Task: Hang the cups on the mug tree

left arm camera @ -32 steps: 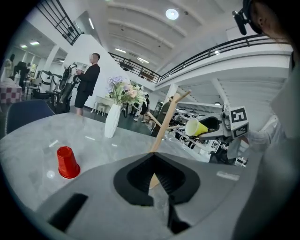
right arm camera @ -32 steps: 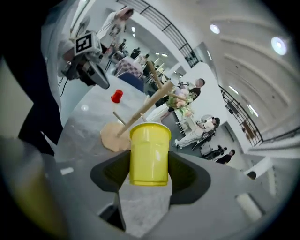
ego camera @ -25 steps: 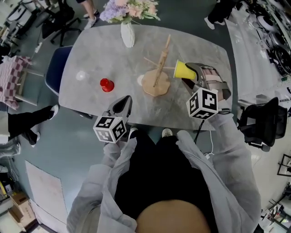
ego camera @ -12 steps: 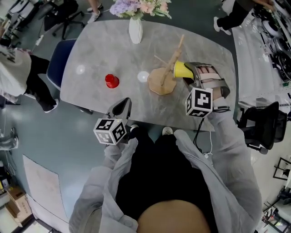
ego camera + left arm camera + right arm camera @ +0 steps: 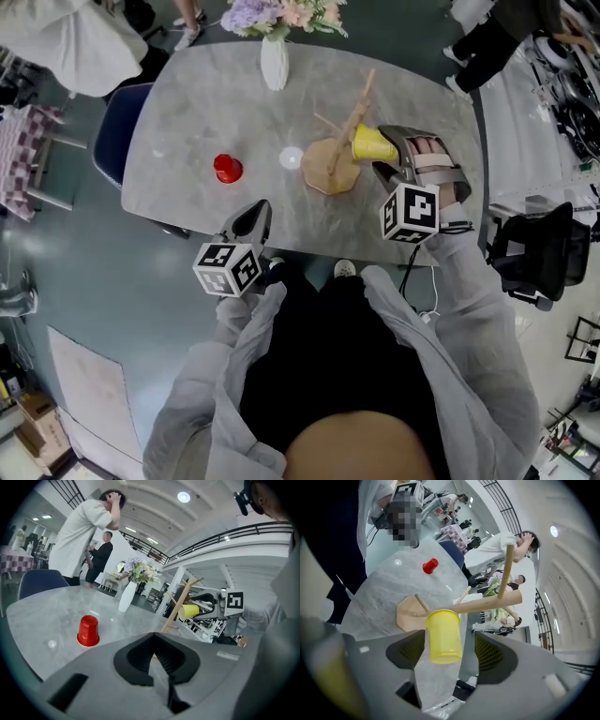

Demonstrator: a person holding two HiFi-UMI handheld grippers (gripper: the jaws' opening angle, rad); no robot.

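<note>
The wooden mug tree stands on the grey table, right of centre. A yellow cup sits mouth-first on one of its pegs. My right gripper reaches round that cup. Its jaws have just been opening, and in the right gripper view the yellow cup lies between the pads with a gap on its right side. A red cup stands upside down on the table to the left. My left gripper hovers at the near table edge, jaws together and empty.
A white vase with flowers stands at the table's far edge. A blue chair is at the left end, and a person in white stands beyond it. A black chair is on my right.
The yellow cup has gone closer to the tree's pole and onto a peg. The right jaws have spread away from it. A person has come in at the far left.
</note>
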